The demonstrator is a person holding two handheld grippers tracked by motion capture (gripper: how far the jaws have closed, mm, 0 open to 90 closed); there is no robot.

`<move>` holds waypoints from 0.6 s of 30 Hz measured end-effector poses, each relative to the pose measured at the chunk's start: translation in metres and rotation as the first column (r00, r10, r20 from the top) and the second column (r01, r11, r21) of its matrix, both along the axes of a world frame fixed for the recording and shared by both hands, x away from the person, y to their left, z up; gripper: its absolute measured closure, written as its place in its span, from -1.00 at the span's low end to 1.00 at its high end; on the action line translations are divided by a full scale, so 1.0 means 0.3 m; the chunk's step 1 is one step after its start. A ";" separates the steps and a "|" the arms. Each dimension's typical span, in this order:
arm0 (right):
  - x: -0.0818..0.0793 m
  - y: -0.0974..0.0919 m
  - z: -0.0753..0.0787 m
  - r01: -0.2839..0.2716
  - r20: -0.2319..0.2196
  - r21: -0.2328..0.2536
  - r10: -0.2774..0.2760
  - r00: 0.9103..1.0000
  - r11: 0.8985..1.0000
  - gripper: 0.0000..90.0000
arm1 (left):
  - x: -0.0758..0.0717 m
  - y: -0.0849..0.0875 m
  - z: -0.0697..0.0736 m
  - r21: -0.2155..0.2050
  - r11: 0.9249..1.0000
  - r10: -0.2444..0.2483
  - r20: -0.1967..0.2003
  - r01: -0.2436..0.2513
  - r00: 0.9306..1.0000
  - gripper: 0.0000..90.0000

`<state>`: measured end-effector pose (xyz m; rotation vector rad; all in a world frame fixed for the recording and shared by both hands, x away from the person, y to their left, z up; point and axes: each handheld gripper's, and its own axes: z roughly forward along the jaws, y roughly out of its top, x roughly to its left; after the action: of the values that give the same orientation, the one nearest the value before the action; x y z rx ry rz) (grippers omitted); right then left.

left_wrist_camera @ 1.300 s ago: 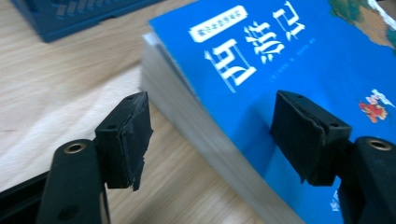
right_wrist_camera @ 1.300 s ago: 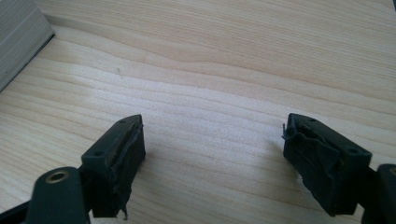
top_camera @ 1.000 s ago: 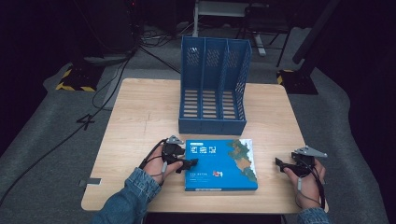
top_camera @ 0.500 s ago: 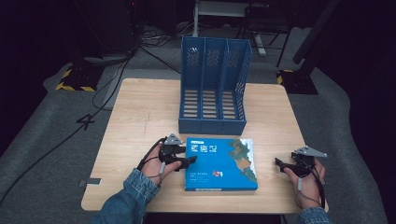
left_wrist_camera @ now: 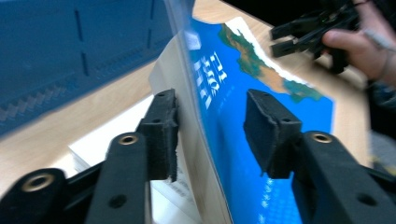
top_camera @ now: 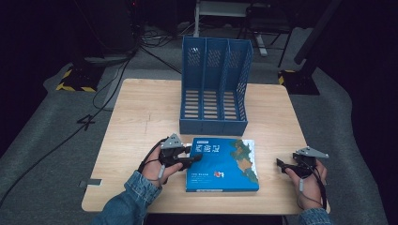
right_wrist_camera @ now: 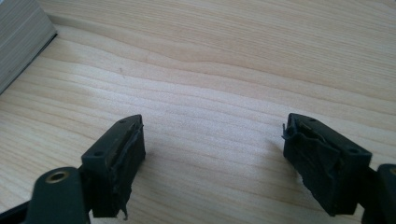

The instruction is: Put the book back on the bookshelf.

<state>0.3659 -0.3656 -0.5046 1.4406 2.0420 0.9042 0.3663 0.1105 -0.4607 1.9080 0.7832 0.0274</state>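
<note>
A blue book lies flat near the table's front edge. My left gripper is at its left edge. In the left gripper view the front cover is lifted off the white pages and stands between the jaws of the left gripper. These jaws have just been closing. One pad sits close against the cover's inner side, while the other still stands apart from it. My right gripper rests on the table to the right of the book. It is open over bare wood, with nothing between its jaws.
A blue three-slot file rack stands upright just behind the book, its open side facing up. The wooden table ends close in front of both hands. The book's page edge lies to the left in the right gripper view.
The left gripper's jaws have narrowed around the book's left edge. The right hand has not moved.
</note>
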 end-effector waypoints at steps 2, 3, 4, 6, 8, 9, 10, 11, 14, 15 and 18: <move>0.000 0.000 0.000 0.000 0.000 0.000 0.000 1.000 1.000 -0.53 | 0.004 0.009 -0.011 0.028 1.000 -0.001 -0.028 0.002 1.000 0.43; 0.000 0.000 0.000 0.000 0.000 0.001 0.000 1.000 1.000 -0.53 | 0.008 0.014 -0.019 0.022 1.000 0.003 -0.051 -0.002 0.999 0.44; 0.000 0.000 0.000 0.000 0.000 0.000 0.000 1.000 1.000 -0.53 | 0.014 0.019 -0.026 0.020 1.000 0.006 -0.078 -0.004 0.997 0.43; 0.000 0.000 0.000 0.000 0.000 0.000 0.000 1.000 1.000 -0.53 | 0.027 0.029 -0.043 0.049 0.999 0.025 -0.126 -0.019 0.992 0.38; 0.000 0.000 0.000 0.000 0.000 0.000 0.000 1.000 1.000 -0.53 | 0.032 0.032 -0.059 0.080 0.997 0.012 -0.099 -0.004 0.995 0.38; 0.000 0.000 0.000 0.000 0.000 0.000 0.000 1.000 1.000 -0.53 | 0.032 0.030 -0.056 0.087 0.996 -0.006 -0.070 0.012 0.998 0.38; 0.000 0.000 0.000 0.000 0.000 0.000 0.000 1.000 1.000 -0.53 | 0.031 0.027 -0.051 0.082 0.996 -0.021 -0.047 0.025 0.999 0.38; 0.000 0.000 0.000 0.000 0.000 0.000 0.000 1.000 1.000 -0.53 | 0.028 0.020 -0.046 0.075 0.997 -0.030 -0.015 0.031 0.999 0.39; 0.000 0.000 0.000 0.000 -0.001 0.001 0.000 1.000 1.000 -0.53 | 0.021 -0.008 -0.046 0.076 0.996 -0.047 0.073 0.042 0.996 0.33; 0.000 0.000 0.000 -0.001 -0.001 0.000 0.001 1.000 1.000 -0.53 | 0.022 -0.020 -0.052 0.079 0.996 -0.052 0.094 0.045 0.994 0.28; 0.002 0.000 0.000 -0.004 0.001 -0.001 0.004 1.000 1.000 -0.53 | 0.036 -0.047 -0.085 0.087 0.996 -0.042 0.075 0.036 0.996 0.14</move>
<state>0.3664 -0.3656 -0.5047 1.4362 2.0445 0.9056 0.3770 0.0965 -0.4864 1.9903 0.7029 0.1107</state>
